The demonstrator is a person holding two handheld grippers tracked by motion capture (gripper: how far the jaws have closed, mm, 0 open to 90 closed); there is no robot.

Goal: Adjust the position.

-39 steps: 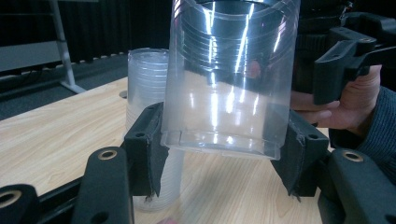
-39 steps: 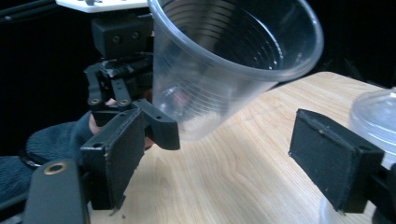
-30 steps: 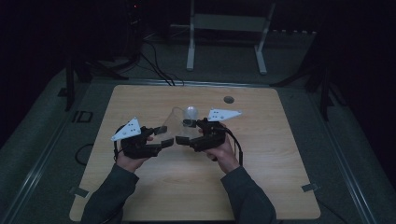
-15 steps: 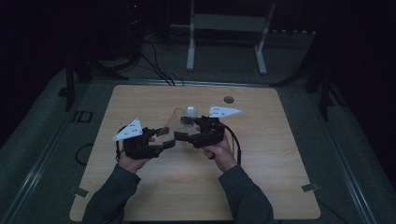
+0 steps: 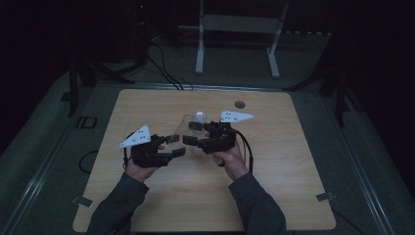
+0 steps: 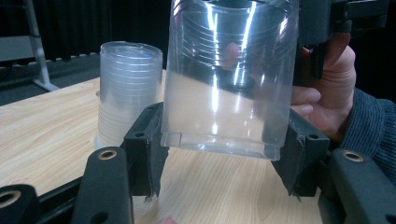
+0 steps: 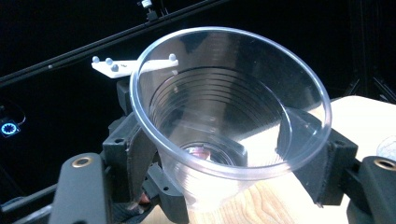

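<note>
Clear cup (image 6: 229,79) between left gripper's (image 6: 224,158) pads (base end)

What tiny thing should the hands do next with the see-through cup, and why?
Probably squeeze the right hand-held gripper a little more, until it firmly pinches the clear ribbed plastic cup. Its jaws have just been closing with the cup between them, though I can't tell if they press yet. The left hand-held gripper is clamped on the cup's base.
</note>
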